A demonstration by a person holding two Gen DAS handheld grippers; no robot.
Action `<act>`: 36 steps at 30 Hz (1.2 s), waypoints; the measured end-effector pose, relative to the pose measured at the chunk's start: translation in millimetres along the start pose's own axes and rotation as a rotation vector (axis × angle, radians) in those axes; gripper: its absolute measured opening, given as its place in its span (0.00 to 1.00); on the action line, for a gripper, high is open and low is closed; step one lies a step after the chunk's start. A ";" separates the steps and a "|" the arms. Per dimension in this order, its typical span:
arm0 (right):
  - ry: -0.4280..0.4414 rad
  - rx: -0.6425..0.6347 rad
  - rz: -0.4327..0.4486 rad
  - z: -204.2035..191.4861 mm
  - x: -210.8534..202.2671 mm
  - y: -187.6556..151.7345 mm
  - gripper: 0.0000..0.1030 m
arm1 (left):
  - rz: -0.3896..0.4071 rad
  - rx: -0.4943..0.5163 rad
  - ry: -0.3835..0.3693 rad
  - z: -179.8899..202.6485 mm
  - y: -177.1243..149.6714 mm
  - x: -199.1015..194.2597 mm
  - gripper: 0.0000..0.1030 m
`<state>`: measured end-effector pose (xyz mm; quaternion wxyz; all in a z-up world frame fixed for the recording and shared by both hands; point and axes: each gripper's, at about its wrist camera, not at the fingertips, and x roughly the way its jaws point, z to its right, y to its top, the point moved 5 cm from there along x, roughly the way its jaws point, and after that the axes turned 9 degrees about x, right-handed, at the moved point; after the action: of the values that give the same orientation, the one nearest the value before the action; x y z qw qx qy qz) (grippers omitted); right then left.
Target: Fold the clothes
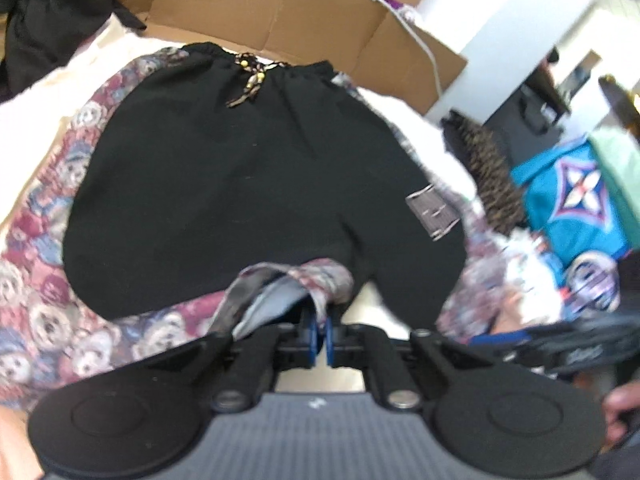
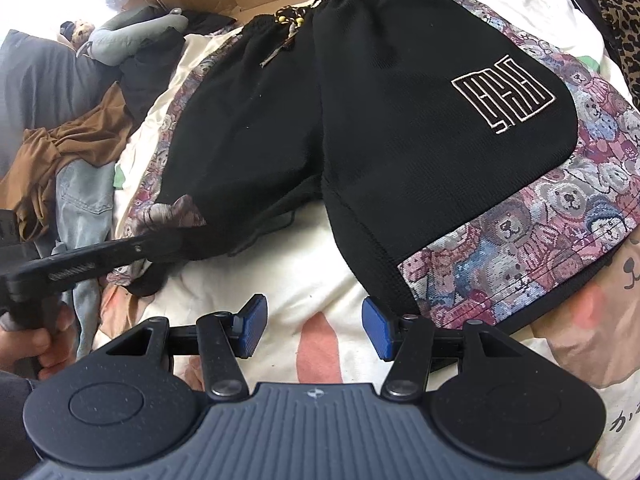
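Black shorts [image 2: 360, 120] lie lengthwise up-frame; left tongs [image 1: 320, 334] pinch one hem, right tongs [image 2: 314, 330] spread just below the other.

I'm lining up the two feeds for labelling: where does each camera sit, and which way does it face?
Left wrist: rides the left gripper, looking along its jaws, shut on the shorts' bear-print hem, towards the waistband and cardboard box.
Right wrist: rides the right gripper, jaws open over the cream bedding just short of the other leg's hem; a hand with the left gripper shows at the left.
Shared: the shorts, the box, and each other's gripper at the edge.
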<state>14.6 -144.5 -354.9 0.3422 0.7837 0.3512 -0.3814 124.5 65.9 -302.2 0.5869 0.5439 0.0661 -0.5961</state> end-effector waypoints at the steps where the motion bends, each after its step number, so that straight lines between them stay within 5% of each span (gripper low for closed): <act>1: 0.002 0.000 0.001 -0.5 -0.7 -0.3 0.55 | 0.002 -0.033 -0.032 1.7 0.7 -1.7 0.04; 10: 0.006 0.010 -0.001 1.5 -2.0 -2.3 0.55 | 0.000 -0.212 -0.155 6.3 -10.1 9.4 0.08; 14: -0.003 0.011 -0.015 6.1 2.3 -4.3 0.55 | -0.009 -0.092 -0.035 7.5 -16.4 18.4 0.44; 23: -0.019 0.011 -0.055 11.5 15.0 -12.9 0.55 | -0.130 0.104 -0.024 16.0 -40.4 42.4 0.60; 26: -0.017 0.007 -0.064 10.3 17.9 -14.4 0.55 | -0.163 0.162 -0.016 19.2 -51.4 46.8 0.56; 31: -0.009 0.011 -0.071 7.6 18.8 -16.8 0.55 | -0.174 0.118 -0.042 16.1 -57.4 46.2 0.04; 36: 0.023 0.055 -0.069 7.4 16.7 -16.2 0.55 | -0.161 0.120 -0.097 29.9 -52.7 39.9 0.04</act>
<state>6.5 -137.2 -376.8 0.3033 0.7845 0.3711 -0.3935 77.9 35.4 -348.8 0.5061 0.5414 0.0455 -0.6698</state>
